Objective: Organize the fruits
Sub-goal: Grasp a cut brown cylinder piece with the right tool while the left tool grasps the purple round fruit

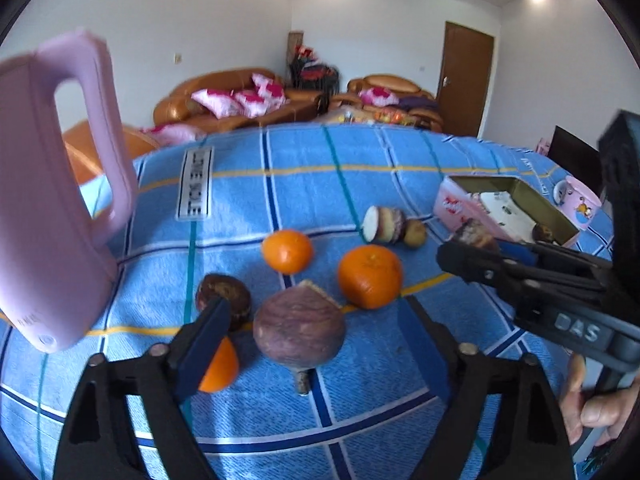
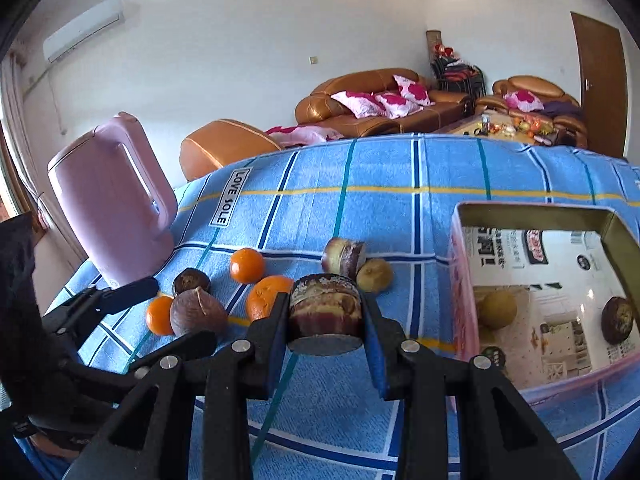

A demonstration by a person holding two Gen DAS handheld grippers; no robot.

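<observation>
On the bench (image 2: 400, 168), the jug (image 2: 108, 204) is set far left, the oranges (image 2: 247, 265) and the whole root (image 2: 198, 312) are clustered to its right, and two fruits are held in the box (image 2: 532, 216) at right.

Pink jug (image 2: 112, 200) blocks left; box (image 2: 536, 216) walls right; bare cloth (image 2: 380, 168) beyond.

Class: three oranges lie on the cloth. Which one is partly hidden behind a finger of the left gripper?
The nearest orange, beside the purple bulb; the other two oranges lie farther back, fully visible.
</observation>
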